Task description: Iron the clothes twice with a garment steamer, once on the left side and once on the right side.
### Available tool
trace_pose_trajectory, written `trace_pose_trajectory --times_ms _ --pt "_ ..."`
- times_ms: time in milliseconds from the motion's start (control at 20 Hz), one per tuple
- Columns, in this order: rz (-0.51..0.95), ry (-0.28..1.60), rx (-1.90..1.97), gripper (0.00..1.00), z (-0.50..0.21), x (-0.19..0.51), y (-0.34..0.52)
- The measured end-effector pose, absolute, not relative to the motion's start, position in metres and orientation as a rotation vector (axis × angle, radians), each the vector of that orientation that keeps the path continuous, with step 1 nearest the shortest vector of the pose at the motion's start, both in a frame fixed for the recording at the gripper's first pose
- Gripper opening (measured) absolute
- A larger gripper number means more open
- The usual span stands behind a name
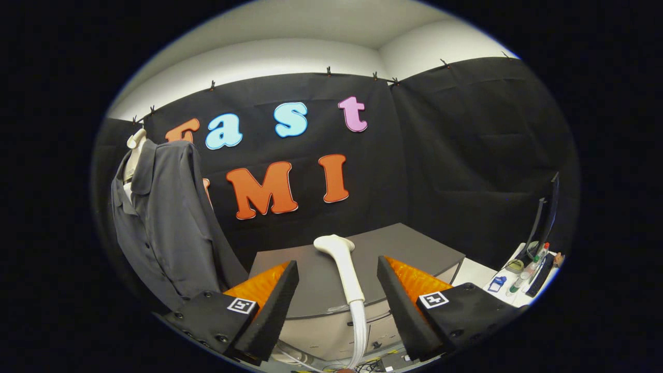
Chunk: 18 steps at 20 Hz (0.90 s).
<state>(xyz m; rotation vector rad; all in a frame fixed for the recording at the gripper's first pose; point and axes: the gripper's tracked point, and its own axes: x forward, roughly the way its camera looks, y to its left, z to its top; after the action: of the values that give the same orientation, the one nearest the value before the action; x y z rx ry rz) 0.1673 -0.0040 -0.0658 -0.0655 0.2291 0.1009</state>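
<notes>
While our gripper [337, 277] hovers with its fingers spread wide and nothing caught between them, we see the garment steamer [346, 269] standing in the gap. It is a slim, cream-white wand with a rounded, flattened head that bends over toward the shirt side, and a smooth handle that widens slightly downward. At its lower end it joins a pale, glossy hose [358, 331] that runs down below the fingers. Neither finger touches the wand; each stands clear of it on its own side.

Behind the steamer we see a grey tabletop [414, 248] with a lighter front edge, reaching away toward the black cloth wall [456, 155]. Whether the steamer rests on that tabletop or stands in front of it, we cannot tell.

Off to the left of the fingers, well apart from the steamer, hangs the dark grey shirt [166, 223]. It is collared and buttoned down the front, draped on a pale mannequin form [135, 155] whose neck shows above the collar; the cloth falls in soft folds, and one sleeve hangs along its side.

Beyond the right finger we see a white surface [476, 272] with small bottles [533, 264] and a dark upright screen [549, 212].
</notes>
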Motion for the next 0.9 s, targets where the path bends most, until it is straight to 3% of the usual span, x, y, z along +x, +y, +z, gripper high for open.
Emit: trace_pose_trajectory --times_ms 900 --pt "0.119 0.558 -0.089 0.97 -0.2 0.312 -0.026"
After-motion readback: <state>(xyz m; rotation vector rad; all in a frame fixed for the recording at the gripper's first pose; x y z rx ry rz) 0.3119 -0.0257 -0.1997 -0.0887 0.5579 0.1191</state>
